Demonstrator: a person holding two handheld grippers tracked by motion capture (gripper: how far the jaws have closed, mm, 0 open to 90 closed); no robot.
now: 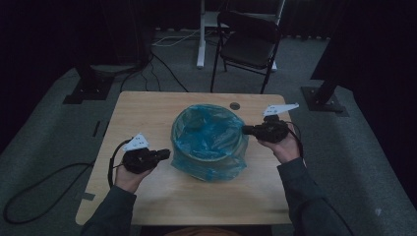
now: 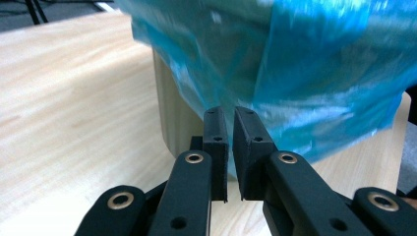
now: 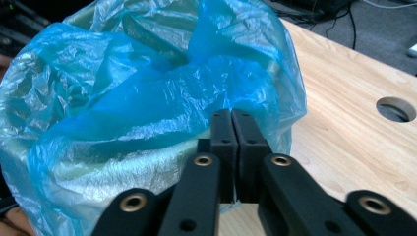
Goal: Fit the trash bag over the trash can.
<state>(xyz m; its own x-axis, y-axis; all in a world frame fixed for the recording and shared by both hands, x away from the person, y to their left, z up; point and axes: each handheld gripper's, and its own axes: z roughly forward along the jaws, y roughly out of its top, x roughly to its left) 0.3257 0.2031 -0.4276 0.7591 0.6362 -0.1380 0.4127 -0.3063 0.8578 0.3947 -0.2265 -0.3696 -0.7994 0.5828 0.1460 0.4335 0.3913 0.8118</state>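
A round bin lined with a blue plastic bag [image 1: 209, 140] stands in the middle of the wooden table [image 1: 147, 113]. The bag's film hangs over the rim and down the pale bin wall [image 2: 172, 118]. My left gripper [image 1: 166, 154] lies level at the bin's lower left side. Its jaws [image 2: 231, 115] stand a narrow slit apart, just short of the bag's hanging hem [image 2: 314, 128], with nothing between them. My right gripper [image 1: 245, 130] reaches the bin's right rim. Its pads [image 3: 231, 115] are pressed together at the bag's folded edge [image 3: 162, 98], apparently pinching the film.
A cable hole [image 1: 235, 105] sits in the table behind the bin, also seen to my right gripper's side [image 3: 396, 109]. A black folding chair [image 1: 248, 44] and a white desk leg [image 1: 200, 34] stand beyond the table. Cables trail over the grey floor [image 1: 44, 187].
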